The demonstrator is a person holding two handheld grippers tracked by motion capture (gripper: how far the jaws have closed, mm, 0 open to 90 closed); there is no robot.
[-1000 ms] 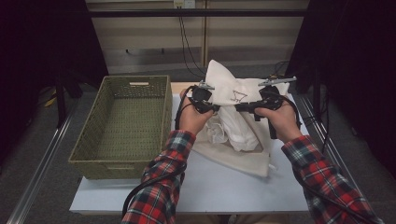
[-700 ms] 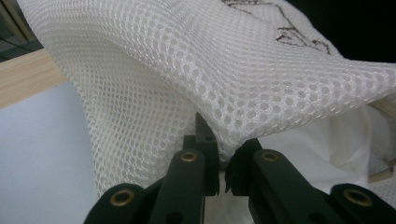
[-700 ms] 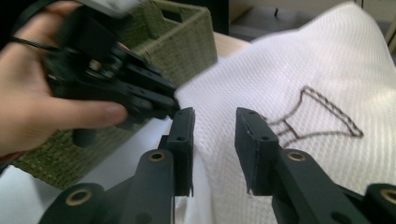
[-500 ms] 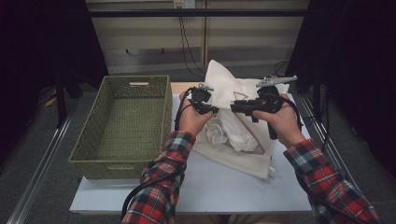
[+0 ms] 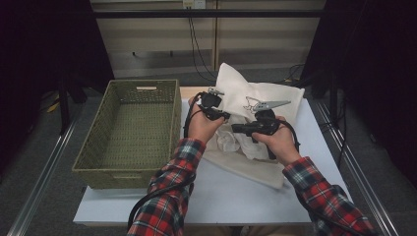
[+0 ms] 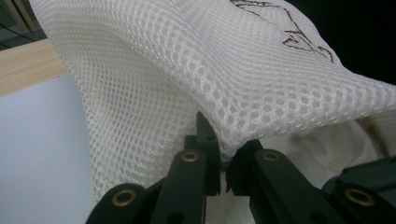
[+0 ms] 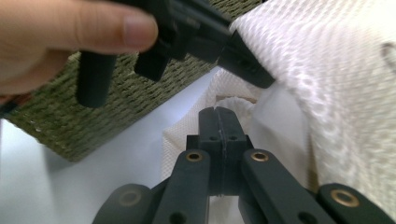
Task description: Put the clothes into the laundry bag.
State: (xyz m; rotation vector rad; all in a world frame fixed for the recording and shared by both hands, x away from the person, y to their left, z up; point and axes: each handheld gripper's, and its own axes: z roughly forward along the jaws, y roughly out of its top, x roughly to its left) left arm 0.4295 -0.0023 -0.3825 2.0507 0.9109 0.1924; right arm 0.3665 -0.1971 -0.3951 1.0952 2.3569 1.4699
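While my left gripper (image 5: pixel 222 116) pinches the raised edge of the white mesh bag (image 5: pixel 265 98), holding its mouth up off the worktop (image 5: pixel 236 196), my right gripper (image 5: pixel 235 129) sits just near-right of it, low at the opening. Its jaws have just been closing and now meet flat, nothing visible between them. The bag lies right of the wicker basket (image 5: pixel 129 167), long axis running far to near. The lower lip lies just beyond the right jaws, so the right hand is nearer.

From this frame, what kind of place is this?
Probably a lab data-collection rig: white table between metal rails, dark curtained sides, cables on the back wall, handheld grippers working a mesh bag.
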